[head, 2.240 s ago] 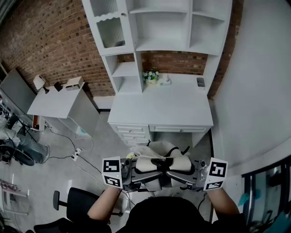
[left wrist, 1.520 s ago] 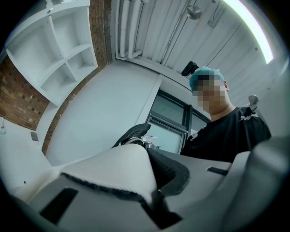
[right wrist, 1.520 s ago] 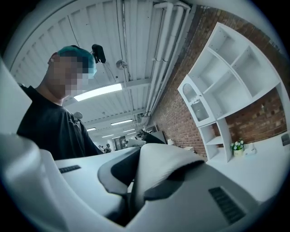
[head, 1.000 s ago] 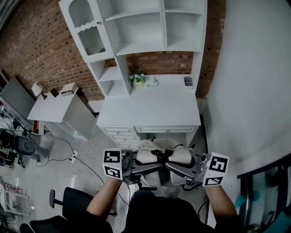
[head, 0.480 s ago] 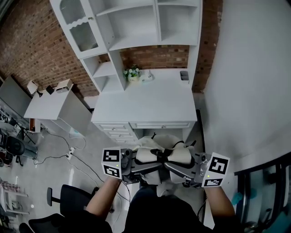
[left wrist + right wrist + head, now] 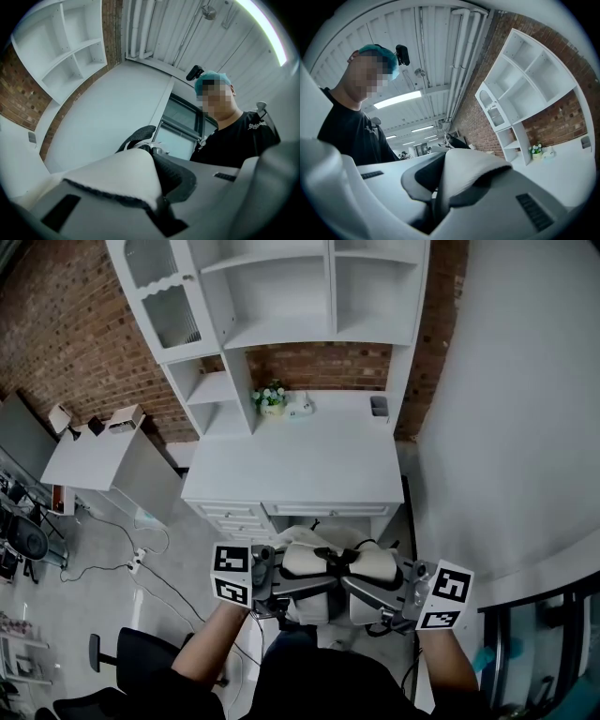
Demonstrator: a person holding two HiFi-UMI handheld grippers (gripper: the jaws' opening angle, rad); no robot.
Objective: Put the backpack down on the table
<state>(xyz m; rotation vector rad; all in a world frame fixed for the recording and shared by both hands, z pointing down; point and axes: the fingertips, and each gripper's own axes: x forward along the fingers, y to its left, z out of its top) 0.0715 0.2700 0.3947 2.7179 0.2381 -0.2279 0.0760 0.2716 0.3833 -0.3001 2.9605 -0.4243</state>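
Observation:
A cream backpack with black trim hangs between my two grippers, close in front of the white table and its drawers. My left gripper is shut on the backpack's left shoulder strap; in the left gripper view the cream strap with its black mesh underside fills the left gripper. The right gripper is shut on the right strap, seen as a folded cream band wedged in the right gripper. The pack's lower body is hidden below my hands.
At the table's back stand a flower pot, a small white object and a grey cup, under a white shelf unit. A grey side table stands left, a black chair lower left, a white wall right.
The table has drifted left in the head view and the backpack now sits nearer its front edge. Both grips on the straps are unchanged.

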